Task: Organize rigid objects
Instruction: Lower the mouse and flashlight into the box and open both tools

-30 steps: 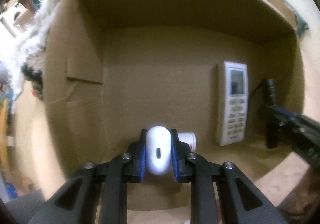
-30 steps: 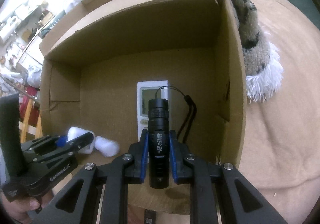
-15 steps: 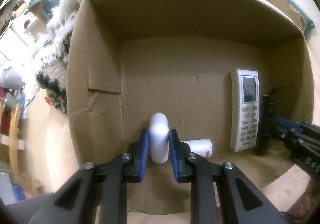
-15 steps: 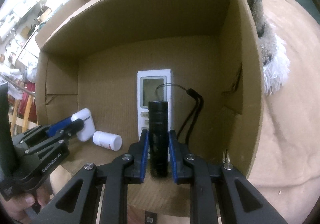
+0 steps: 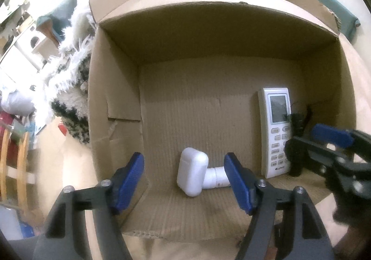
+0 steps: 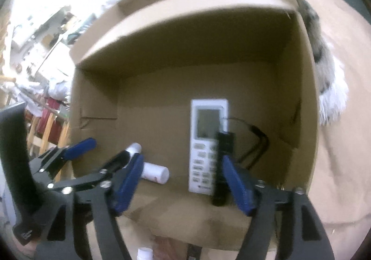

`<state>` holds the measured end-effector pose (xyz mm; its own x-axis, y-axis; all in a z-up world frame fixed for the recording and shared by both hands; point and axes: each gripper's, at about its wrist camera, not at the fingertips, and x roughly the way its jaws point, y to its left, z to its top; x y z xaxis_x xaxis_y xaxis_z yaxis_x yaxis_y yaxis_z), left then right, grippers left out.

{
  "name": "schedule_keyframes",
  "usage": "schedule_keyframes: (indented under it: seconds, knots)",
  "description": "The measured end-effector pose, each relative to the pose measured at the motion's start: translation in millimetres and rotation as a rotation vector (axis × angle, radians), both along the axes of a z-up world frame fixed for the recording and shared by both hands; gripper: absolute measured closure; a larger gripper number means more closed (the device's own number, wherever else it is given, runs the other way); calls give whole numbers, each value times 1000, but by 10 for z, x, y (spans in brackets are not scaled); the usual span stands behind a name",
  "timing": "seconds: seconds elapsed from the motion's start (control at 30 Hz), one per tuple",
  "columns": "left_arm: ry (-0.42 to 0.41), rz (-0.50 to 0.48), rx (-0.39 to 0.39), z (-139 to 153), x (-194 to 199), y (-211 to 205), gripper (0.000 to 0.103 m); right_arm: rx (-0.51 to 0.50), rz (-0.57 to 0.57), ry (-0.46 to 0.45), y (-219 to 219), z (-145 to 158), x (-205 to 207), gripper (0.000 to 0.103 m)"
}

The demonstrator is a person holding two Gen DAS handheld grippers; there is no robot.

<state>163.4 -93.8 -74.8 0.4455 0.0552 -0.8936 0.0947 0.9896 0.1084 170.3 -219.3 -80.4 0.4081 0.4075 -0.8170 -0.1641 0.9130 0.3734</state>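
- The big brown cardboard box (image 5: pixel 116 88) lies open toward both cameras, and things are being put away inside it.
- The left gripper (image 5: pixel 184 180) has just been opening. Its blue pads now stand wide apart and hold nothing.
- The small white rounded plastic case (image 5: pixel 192 171) lies on the box floor between those pads, but they do not touch it. It has been let go.
- The case rests against a small white bottle (image 5: pixel 216 180) that lies on its side just behind it.
- The right gripper (image 6: pixel 182 184) has also just been opening, and its pads are wide apart too.
- The black tube-shaped flashlight (image 6: pixel 222 167) sits between the right pads. The picture is blurry, so I cannot tell if the right-hand pad still brushes it. It looks let go.
- The flashlight lies right beside the white remote control with grey buttons (image 6: pixel 204 144), partly over its edge. A thin black cord (image 6: pixel 257 134) loops behind it.
- I think this is the letting-go step: both things are now in the box.
- Next, both grippers should pull straight back out of the box, gently, so the pads do not bump the case or roll the flashlight.
- More things may still need picking up. A small white bottle cap (image 6: pixel 145 253) shows just outside the box.
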Motion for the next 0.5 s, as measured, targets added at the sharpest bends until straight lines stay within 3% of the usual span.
schedule_keyframes:
  seconds: [0.13, 0.5]
  knots:
    - [-3, 8, 25, 35, -14, 1, 34, 17, -10, -28, -28, 70, -18, 22]
    - [-8, 24, -4, 71, -13, 141, 34, 40, -32, -31, -159, 129, -36, 22]
